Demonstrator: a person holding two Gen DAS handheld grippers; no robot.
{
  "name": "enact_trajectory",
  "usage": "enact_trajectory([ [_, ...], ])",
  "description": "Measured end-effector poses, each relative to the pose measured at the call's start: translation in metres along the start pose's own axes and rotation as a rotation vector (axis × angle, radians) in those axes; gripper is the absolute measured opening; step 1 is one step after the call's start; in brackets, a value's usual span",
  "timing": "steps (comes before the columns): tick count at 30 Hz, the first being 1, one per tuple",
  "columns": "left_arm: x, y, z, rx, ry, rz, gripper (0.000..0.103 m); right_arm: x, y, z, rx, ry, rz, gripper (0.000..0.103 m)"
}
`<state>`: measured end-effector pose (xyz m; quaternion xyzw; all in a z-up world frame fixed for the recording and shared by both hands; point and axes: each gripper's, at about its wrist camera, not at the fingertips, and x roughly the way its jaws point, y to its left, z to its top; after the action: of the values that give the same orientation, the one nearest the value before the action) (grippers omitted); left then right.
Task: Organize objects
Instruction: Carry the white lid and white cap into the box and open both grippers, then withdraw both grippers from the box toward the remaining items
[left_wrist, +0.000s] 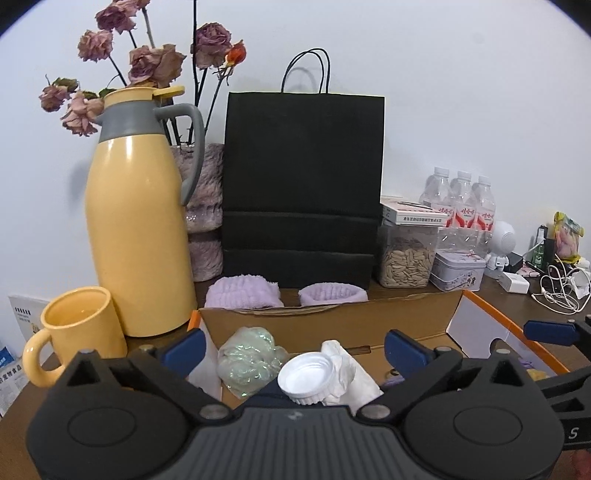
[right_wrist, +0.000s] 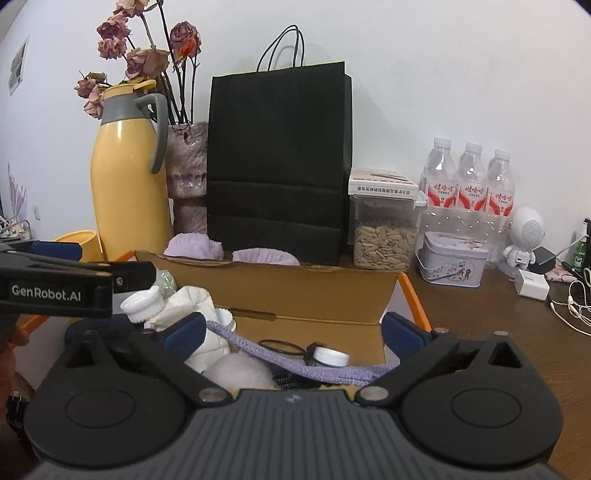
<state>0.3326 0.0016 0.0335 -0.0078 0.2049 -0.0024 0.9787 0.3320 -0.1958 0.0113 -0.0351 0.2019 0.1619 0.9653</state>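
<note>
Both grippers are positioned over an open cardboard box (right_wrist: 321, 291) on a brown wooden table (right_wrist: 498, 325). The left gripper (left_wrist: 295, 347) has its blue-padded jaws spread wide, with nothing pinched between them. The right gripper (right_wrist: 291, 332) is likewise spread wide and holds nothing.

Box contents, left side: a white ribbed bottle cap (left_wrist: 308, 380) lying on its side, touching crumpled white tissue (left_wrist: 351, 373), with a pale green iridescent wad (left_wrist: 249, 360) just beside it. Box contents, right side: a lavender knitted cord (right_wrist: 295, 360) running across the foreground, a pale fluffy ball (right_wrist: 242, 371), a thin black hair tie (right_wrist: 282, 347) and a small white-lidded jar (right_wrist: 330, 357) lying on the cardboard floor. The box flaps carry orange edging (right_wrist: 415, 301).

Just behind the box's far wall lie two lavender fleece cuffs (left_wrist: 242, 291), side by side.

Further back, from left to right: a yellow mug (left_wrist: 79, 328), a yellow vacuum jug (left_wrist: 138, 229) with a grey handle, a fuzzy mauve vase (left_wrist: 207, 206) holding dried roses (left_wrist: 155, 64), an upright black paper bag (left_wrist: 303, 188), a clear container of seeds (right_wrist: 384, 240) with a white carton (right_wrist: 382, 182) on top, a decorated tin (right_wrist: 452, 264) and three water bottles (right_wrist: 469, 177).

At the far right stand a small white robot figure (right_wrist: 526, 232), a white charger (right_wrist: 532, 288) and tangled white cable (right_wrist: 576, 306).
</note>
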Motion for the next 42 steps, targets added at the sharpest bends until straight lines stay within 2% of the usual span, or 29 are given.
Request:
enact_trajectory([
  [16, -0.023, 0.001, -0.015, 0.0, -0.047, -0.015, 0.103, -0.022, 0.012, -0.012, -0.048, -0.014, -0.03, 0.103],
  [25, -0.059, 0.002, -0.036, 0.026, -0.067, 0.037, 0.103, -0.057, 0.022, -0.034, -0.085, -0.015, -0.069, 0.103],
  [37, -0.105, 0.017, -0.07, 0.008, -0.033, 0.029, 0.103, -0.102, 0.032, -0.072, -0.057, 0.022, -0.035, 0.103],
  [42, -0.112, 0.029, -0.09, 0.0, 0.042, 0.078, 0.103, -0.113, 0.032, -0.085, -0.043, 0.064, -0.023, 0.103],
])
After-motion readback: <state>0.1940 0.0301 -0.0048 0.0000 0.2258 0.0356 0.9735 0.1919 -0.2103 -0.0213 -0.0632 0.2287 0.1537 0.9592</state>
